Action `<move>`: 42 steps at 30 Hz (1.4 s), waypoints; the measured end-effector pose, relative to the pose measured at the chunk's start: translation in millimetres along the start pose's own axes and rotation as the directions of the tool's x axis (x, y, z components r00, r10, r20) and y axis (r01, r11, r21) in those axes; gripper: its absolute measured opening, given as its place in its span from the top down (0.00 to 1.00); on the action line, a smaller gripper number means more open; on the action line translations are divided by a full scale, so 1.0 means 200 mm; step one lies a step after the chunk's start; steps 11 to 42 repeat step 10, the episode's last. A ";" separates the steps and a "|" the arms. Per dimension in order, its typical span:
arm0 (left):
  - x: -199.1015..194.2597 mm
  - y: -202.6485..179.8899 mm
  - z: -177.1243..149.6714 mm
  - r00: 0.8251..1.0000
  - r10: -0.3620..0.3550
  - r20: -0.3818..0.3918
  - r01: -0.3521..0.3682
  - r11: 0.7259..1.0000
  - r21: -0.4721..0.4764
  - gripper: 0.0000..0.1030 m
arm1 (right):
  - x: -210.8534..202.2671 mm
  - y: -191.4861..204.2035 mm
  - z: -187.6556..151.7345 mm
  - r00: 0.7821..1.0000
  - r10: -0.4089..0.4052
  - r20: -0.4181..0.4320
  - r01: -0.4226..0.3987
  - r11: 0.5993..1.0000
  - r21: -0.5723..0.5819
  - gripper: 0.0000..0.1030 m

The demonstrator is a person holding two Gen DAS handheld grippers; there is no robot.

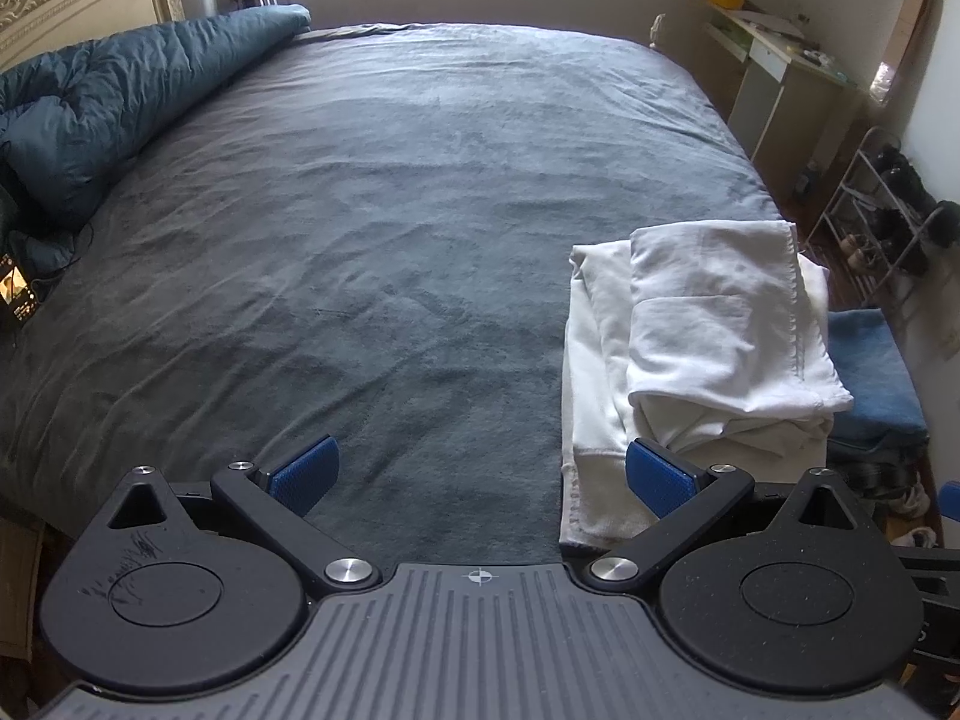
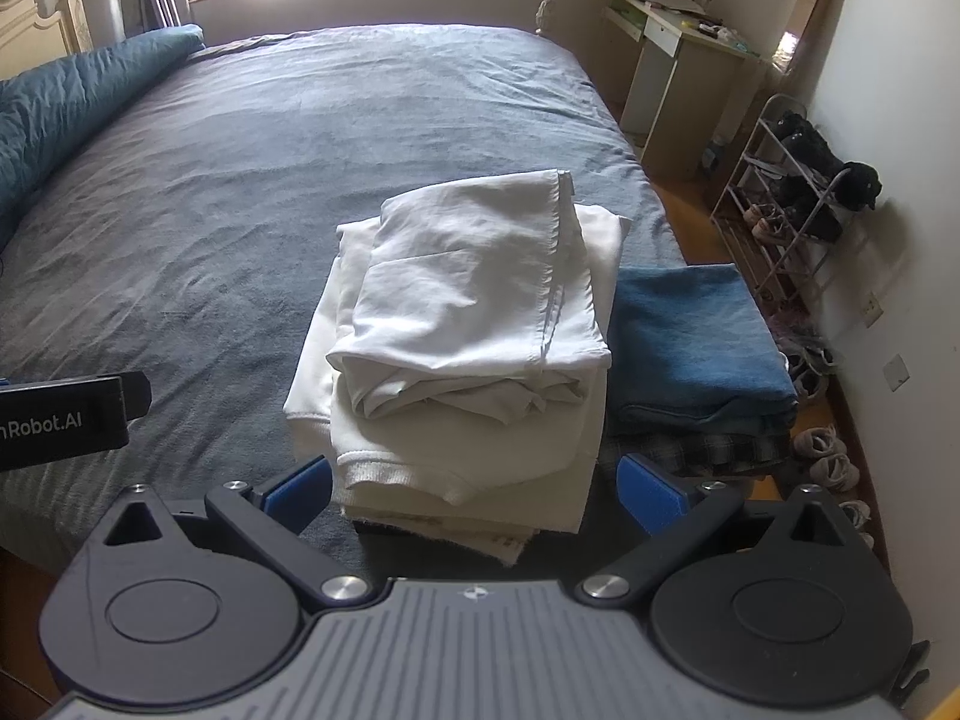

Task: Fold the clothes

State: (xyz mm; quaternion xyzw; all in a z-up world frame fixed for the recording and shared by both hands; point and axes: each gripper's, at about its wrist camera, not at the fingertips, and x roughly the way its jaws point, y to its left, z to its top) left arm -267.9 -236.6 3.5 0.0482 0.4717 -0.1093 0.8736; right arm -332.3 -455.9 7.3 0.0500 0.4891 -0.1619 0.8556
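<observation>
A stack of folded white clothes point(image 2: 474, 324) lies near the bed's front right corner, a light grey-white garment point(image 1: 720, 324) on top. Beside it on the right rests a folded blue garment point(image 2: 690, 342) over a plaid one point(image 2: 720, 450). My right gripper point(image 2: 477, 486) is open, its blue pads either side of the stack's near edge, nothing pinched. My left gripper point(image 1: 480, 477) is open over bare bedspread, its right pad point(image 1: 660, 477) just beside the white stack's left front corner. The left gripper's body shows at the left of the right wrist view.
The grey bedspread point(image 1: 360, 228) stretches wide and flat. A teal duvet point(image 1: 120, 102) is bunched along the left by the headboard. A phone point(image 1: 15, 294) lies at the left edge. A desk point(image 2: 672, 54) and shoe rack point(image 2: 792, 192) stand to the right; shoes lie on the floor.
</observation>
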 end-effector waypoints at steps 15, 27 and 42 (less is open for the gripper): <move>0.00 0.01 0.01 1.000 0.007 0.006 -0.007 1.000 0.015 0.00 | 0.01 0.02 0.02 1.000 -0.008 -0.001 0.008 1.000 -0.008 0.00; 0.00 0.01 0.01 1.000 0.007 0.006 -0.007 1.000 0.015 0.00 | 0.01 0.02 0.02 1.000 -0.008 -0.001 0.008 1.000 -0.008 0.00; 0.00 0.01 0.01 1.000 0.007 0.006 -0.007 1.000 0.015 0.00 | 0.01 0.02 0.02 1.000 -0.008 -0.001 0.008 1.000 -0.008 0.00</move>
